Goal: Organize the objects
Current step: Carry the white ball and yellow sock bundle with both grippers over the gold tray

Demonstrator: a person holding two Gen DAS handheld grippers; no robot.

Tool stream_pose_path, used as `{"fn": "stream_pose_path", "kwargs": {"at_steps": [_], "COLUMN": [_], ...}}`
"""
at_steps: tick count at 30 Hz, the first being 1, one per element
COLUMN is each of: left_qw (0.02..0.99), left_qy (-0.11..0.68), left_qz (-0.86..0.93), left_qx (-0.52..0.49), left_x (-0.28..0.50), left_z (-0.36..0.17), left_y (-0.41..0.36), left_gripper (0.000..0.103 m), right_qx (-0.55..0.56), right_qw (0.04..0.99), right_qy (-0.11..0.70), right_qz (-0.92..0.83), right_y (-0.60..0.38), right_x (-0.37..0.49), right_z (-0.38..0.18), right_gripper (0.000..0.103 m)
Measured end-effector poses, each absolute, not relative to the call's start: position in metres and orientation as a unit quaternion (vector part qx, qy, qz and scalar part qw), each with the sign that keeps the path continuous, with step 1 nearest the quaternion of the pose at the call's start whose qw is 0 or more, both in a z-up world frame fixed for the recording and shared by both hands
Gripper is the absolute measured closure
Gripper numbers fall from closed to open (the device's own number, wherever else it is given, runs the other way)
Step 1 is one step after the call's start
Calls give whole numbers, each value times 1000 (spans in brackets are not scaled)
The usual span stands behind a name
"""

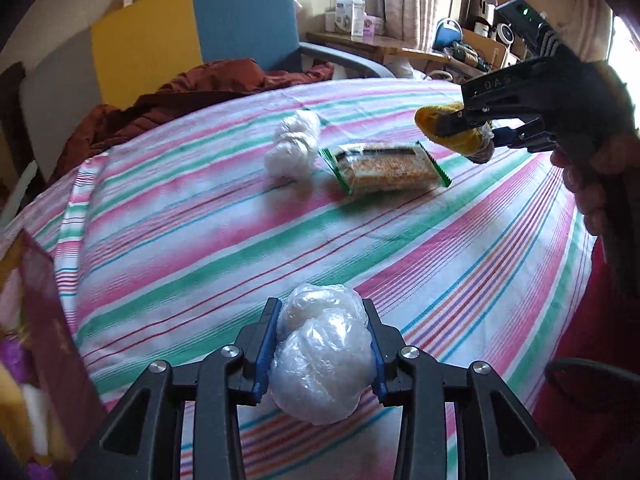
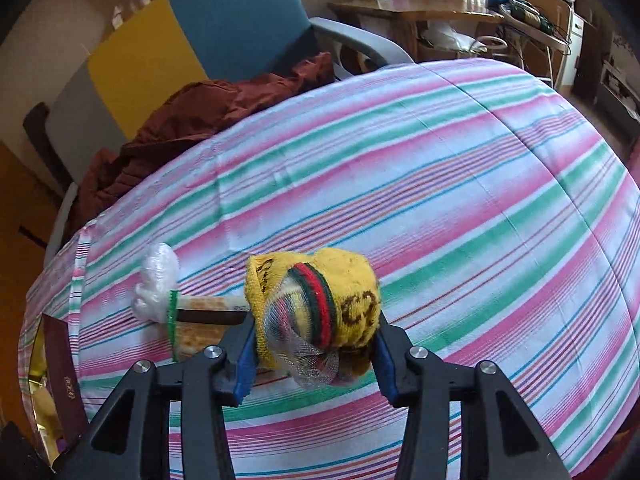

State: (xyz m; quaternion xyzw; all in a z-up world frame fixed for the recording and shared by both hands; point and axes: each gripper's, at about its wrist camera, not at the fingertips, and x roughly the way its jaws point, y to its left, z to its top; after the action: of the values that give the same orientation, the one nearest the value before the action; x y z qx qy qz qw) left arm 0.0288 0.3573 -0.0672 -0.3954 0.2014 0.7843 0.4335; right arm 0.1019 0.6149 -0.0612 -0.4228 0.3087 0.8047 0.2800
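Observation:
My left gripper (image 1: 322, 346) is shut on a clear plastic bag of white stuff (image 1: 320, 356), held above the striped cloth. My right gripper (image 2: 314, 346) is shut on a rolled yellow sock with a red-green band, wrapped in netting (image 2: 320, 316); the left wrist view shows that yellow sock (image 1: 448, 130) at the upper right, raised over the table in the right gripper (image 1: 472, 128) held by a hand (image 1: 588, 188). On the cloth lie a second white plastic bundle (image 1: 294, 148) and a green-edged cracker packet (image 1: 384, 170), side by side; from the right wrist, the packet (image 2: 200, 312) is partly hidden behind the sock.
The table carries a pink, green and white striped cloth (image 1: 200, 240). A dark red box (image 1: 52, 308) sits at its left edge. A brown-red jacket (image 1: 200, 88) lies on a blue-yellow chair (image 1: 192, 28) behind the table. A cluttered wooden desk (image 1: 384, 44) stands further back.

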Motion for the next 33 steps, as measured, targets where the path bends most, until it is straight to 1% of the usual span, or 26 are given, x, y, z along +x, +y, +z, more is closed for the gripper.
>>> {"fn": "stream_pose_path", "kwargs": {"at_steps": [7,13,29,33], "left_qw": [434,424,387,375], "left_qy": [178,161,124,111], "left_qz": [804,817,847,851], "left_qx": [-365,-355,-343,-351], "left_x": [33,31,17,9], "left_z": [-32,-15,13,11], "left_y": [334,311,241,224], "left_gripper": [64,64,64,64], "right_qx": [-408,-403,-430,-429], "right_qw": [255,244,251,235], "right_qy": [283,265,233,222], "right_qz": [830,841,835,844], "right_y": [598,591,572,551], "right_x": [111,100,91,87], "right_z": [-44,-42,-44,-29], "right_gripper": [55,55,55,55]}}
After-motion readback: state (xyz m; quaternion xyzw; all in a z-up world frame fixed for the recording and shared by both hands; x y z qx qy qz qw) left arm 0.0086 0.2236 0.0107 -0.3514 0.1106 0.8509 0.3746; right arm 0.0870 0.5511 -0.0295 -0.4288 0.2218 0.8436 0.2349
